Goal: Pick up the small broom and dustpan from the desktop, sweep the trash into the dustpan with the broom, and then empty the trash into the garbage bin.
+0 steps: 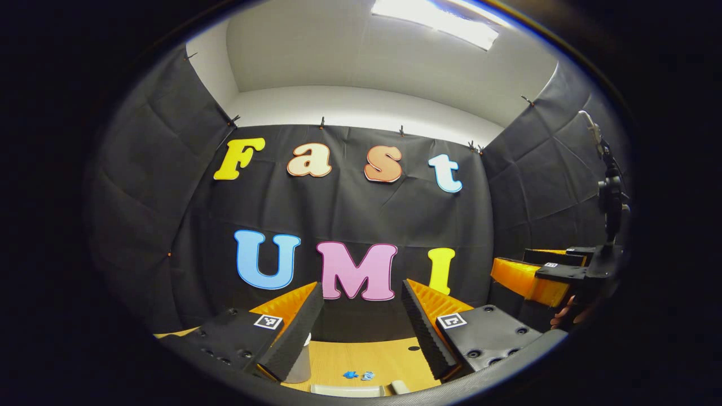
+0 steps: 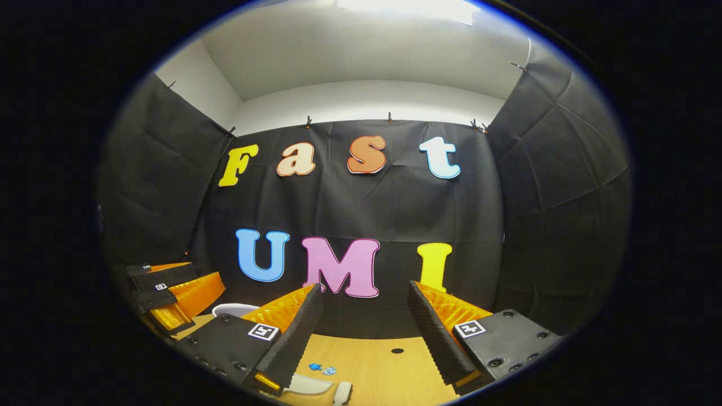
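Two small blue scraps of trash point(image 1: 359, 375) lie on the wooden desktop point(image 1: 366, 355), low between the fingers of my left gripper point(image 1: 362, 287), which is open and holds nothing. Just below them the top of a white item point(image 1: 347, 390), possibly the dustpan or the broom, peeks in at the bottom. In the right gripper view the same scraps point(image 2: 321, 369) lie beside my open, bare right gripper point(image 2: 365, 288), with two white pieces point(image 2: 307, 384) point(image 2: 342, 392) near the bottom edge. Both grippers hover above the desk.
A pale round container point(image 1: 299, 361) stands behind my left finger; its rim point(image 2: 234, 309) shows in the right gripper view. The other gripper point(image 1: 530, 279) and a hand point(image 1: 564, 313) are at far right. The left gripper point(image 2: 175, 293) is at far left. A small hole point(image 2: 397, 351) marks the desktop.
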`<action>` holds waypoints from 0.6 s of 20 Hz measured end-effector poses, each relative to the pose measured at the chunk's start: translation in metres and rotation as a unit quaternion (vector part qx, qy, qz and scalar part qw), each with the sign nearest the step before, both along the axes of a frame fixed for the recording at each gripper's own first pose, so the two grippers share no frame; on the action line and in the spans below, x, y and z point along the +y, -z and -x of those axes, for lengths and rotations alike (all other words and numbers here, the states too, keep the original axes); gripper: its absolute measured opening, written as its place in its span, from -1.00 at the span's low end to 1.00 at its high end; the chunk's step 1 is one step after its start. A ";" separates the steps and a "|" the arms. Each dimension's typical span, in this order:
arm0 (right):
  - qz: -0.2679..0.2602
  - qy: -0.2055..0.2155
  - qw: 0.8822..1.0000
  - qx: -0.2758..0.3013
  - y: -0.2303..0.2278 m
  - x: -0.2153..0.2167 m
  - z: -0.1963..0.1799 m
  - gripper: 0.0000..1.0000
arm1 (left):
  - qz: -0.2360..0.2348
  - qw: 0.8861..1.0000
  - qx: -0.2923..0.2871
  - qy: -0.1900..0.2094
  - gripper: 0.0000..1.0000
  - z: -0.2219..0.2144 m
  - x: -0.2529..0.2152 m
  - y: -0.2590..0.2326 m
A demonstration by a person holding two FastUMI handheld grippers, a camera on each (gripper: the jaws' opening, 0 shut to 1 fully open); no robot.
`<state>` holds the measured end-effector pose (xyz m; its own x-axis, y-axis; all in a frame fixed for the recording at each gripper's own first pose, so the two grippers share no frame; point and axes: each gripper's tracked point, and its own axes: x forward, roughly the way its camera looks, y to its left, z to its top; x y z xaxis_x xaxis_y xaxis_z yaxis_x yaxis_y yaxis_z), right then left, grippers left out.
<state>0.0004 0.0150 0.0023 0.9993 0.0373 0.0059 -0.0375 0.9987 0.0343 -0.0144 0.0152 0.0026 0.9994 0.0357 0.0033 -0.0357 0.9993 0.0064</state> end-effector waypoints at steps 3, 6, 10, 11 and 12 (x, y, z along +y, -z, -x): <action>0.001 0.001 1.000 -0.001 -0.001 0.000 -0.001 0.80 | 0.004 1.000 0.005 -0.002 0.64 -0.002 0.002 0.003; 0.000 -0.001 1.000 -0.004 -0.003 0.002 -0.001 0.80 | 0.002 1.000 0.001 -0.002 0.63 -0.001 0.002 0.000; 0.002 0.000 1.000 -0.001 -0.001 0.002 0.001 0.80 | -0.005 1.000 0.004 -0.007 0.63 0.003 0.004 0.000; 0.001 0.002 1.000 0.000 -0.001 0.002 0.003 0.80 | -0.008 1.000 0.005 -0.010 0.67 0.004 0.006 0.000; 0.001 0.006 1.000 0.002 0.001 0.000 0.002 0.80 | -0.011 1.000 0.005 -0.013 0.64 0.006 0.008 -0.001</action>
<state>-0.0017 0.0150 0.0015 0.9997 0.0262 0.0027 -0.0263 0.9991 0.0332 -0.0202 0.0233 0.0032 0.9981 0.0609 -0.0052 -0.0607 0.9977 0.0288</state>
